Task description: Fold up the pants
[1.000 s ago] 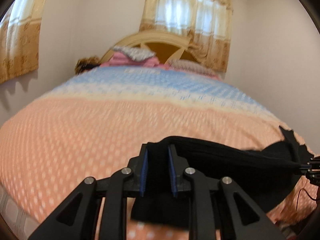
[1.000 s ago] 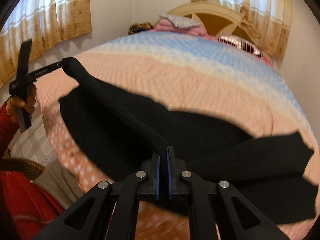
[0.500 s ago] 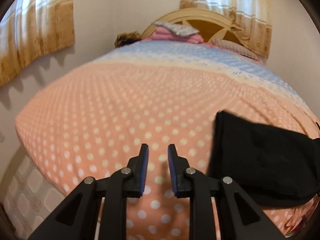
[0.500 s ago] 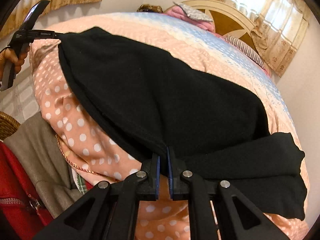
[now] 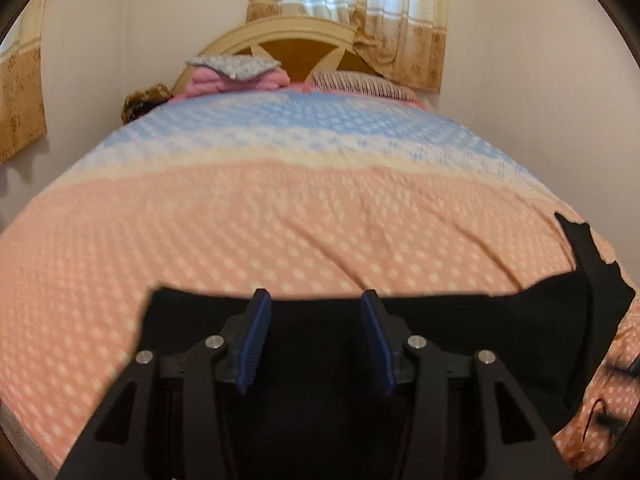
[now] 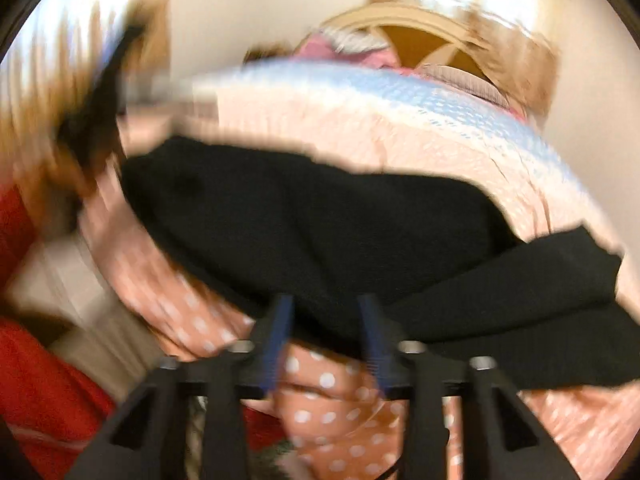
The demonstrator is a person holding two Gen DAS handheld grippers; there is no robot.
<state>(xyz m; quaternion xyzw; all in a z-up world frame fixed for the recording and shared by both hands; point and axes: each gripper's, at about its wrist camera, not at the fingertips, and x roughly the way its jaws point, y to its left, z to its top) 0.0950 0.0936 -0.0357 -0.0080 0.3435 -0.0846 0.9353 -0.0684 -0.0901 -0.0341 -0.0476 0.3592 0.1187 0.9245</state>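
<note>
Across the near edge of the bed (image 5: 304, 216) lay the black pants (image 5: 460, 332), spread wide from left to right, with a loose end bunched toward the far right. My left hand-held gripper (image 5: 316, 336) hung over the near left part of the cloth, its jaws parting, and nothing was pinched between the blue pads (image 5: 254, 340); the fabric simply lay beneath them. My right hand-held gripper (image 6: 324, 340) was opening too, the hem of the pants (image 6: 320, 232) lying just beyond its tips and the dotted bedspread (image 6: 340, 396) showing between the jaws. That view was smeared with blur, so I could not tell whether any thread touched a pad.

I judged the risk to be the near hem: it sat close to the mattress edge, and if a pad snagged the knit as I drew away, the layer could drag toward the floor. The bunched right end (image 6: 560, 280) looked uneven, and a fold made over it would likely come out crooked. Grabbing one layer only would split the stack.
</note>
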